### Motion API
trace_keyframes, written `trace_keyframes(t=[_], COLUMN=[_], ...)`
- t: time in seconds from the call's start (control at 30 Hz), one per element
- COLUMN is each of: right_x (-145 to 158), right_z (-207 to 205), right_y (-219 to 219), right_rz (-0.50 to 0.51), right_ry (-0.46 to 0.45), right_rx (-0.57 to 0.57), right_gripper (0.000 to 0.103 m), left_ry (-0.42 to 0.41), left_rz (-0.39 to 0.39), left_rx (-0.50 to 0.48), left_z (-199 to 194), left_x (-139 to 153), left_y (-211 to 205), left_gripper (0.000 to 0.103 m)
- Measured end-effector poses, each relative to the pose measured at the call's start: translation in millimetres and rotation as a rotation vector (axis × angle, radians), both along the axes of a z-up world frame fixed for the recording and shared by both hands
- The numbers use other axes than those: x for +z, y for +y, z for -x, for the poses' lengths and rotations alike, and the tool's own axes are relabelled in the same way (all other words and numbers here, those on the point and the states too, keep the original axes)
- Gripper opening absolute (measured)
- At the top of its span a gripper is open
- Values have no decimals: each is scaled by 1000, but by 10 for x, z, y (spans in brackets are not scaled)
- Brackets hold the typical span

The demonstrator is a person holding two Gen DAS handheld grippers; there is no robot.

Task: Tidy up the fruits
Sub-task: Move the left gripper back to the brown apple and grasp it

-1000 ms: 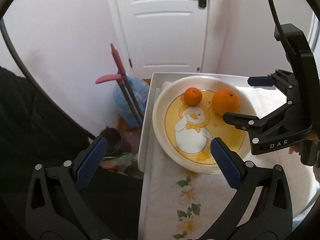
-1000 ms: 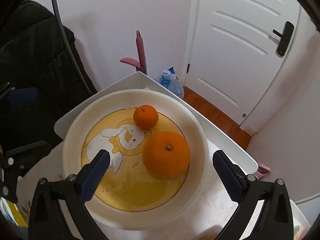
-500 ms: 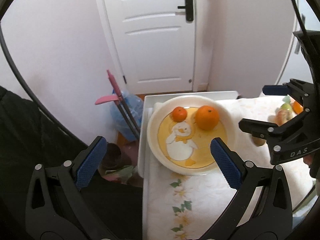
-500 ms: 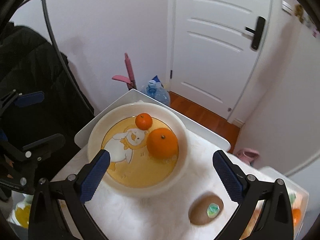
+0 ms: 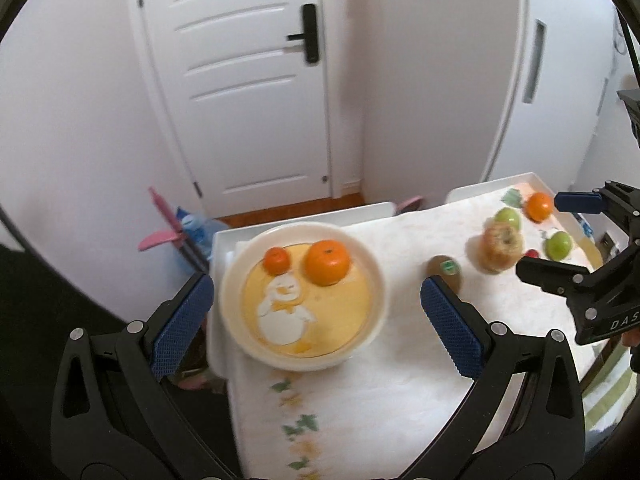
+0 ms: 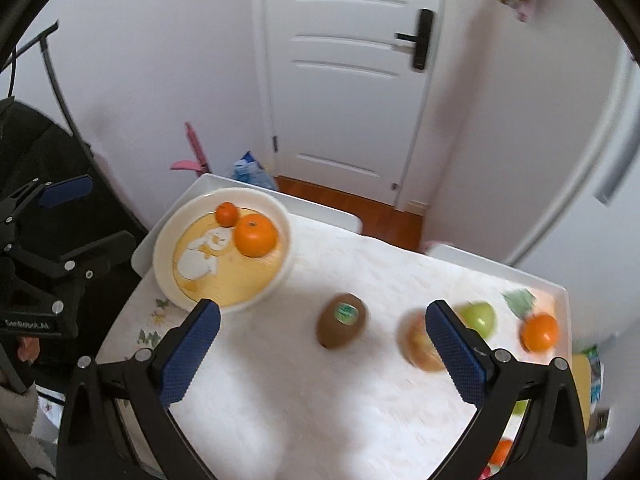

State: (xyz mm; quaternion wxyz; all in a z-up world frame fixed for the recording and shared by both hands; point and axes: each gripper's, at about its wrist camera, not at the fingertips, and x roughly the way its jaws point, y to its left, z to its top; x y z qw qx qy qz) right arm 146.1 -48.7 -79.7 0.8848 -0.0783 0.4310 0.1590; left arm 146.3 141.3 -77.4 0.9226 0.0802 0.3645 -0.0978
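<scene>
Both our grippers spread wide, holding nothing, above the table.
Two oranges (image 5: 327, 262) sit in the bowl (image 5: 376, 276); the kiwi (image 6: 342, 321) lies at its four o'clock, between right gripper (image 6: 320, 354) fingers; left gripper (image 5: 316, 320) straddles the bowl.

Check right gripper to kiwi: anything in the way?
Nothing visible. The right gripper is open above the cloth, and the kiwi lies alone between its fingers' line of sight; the apple sits apart to the right.

White panelled door (image 5: 244, 92) in pale walls, wooden floor (image 6: 352, 204) beneath.
</scene>
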Motion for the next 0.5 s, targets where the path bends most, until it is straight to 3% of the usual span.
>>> trace_keyframes(t=[0.23,0.5], right_x=[0,-222], right_z=[237,471], right_y=[-641,-1380], right_rz=[0,38], right_ry=[17,32], right_rx=[-119,-267], right_gripper=[102,102], left_ry=[16,67], left_rz=[18,39], left_rx=[-65,-142], left_z=[44,18], left_x=[-63,-301], left_y=[-505,-1211], left_gripper=[103,103])
